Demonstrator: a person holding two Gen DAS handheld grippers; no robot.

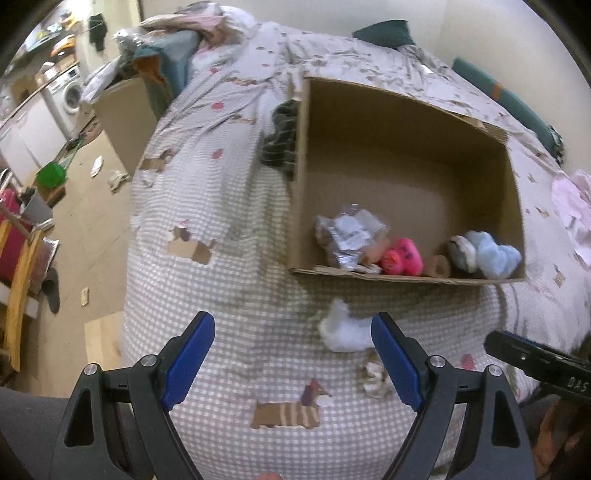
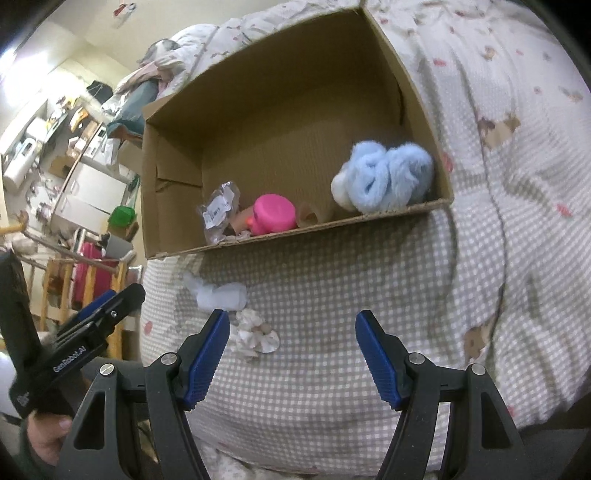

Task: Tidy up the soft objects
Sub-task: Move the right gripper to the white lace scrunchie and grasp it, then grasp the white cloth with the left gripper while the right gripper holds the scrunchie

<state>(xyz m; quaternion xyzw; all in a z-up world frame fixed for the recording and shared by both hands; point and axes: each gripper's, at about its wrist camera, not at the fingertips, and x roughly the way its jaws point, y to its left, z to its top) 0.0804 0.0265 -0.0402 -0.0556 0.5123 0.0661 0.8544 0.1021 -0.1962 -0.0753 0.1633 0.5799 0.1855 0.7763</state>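
An open cardboard box (image 1: 369,118) (image 2: 288,92) lies on the checked bed. Inside it are a fluffy light-blue soft thing (image 1: 493,254) (image 2: 384,177), a pink toy (image 1: 402,256) (image 2: 275,214) and a clear plastic packet (image 1: 349,232) (image 2: 218,212). A white soft lump (image 1: 343,326) (image 2: 221,295) and a small pale scrunchie (image 1: 375,378) (image 2: 256,334) lie on the bed in front of the box. My left gripper (image 1: 293,363) is open, above the bed, just left of the lump. My right gripper (image 2: 293,356) is open and empty, the scrunchie by its left finger.
A dark knitted item (image 1: 280,140) lies against the box's left wall. Piled clothes (image 1: 192,29) and a teal pillow (image 1: 384,31) lie at the bed's far end. The bed edge drops left to a cluttered floor with a wooden chair (image 1: 18,295).
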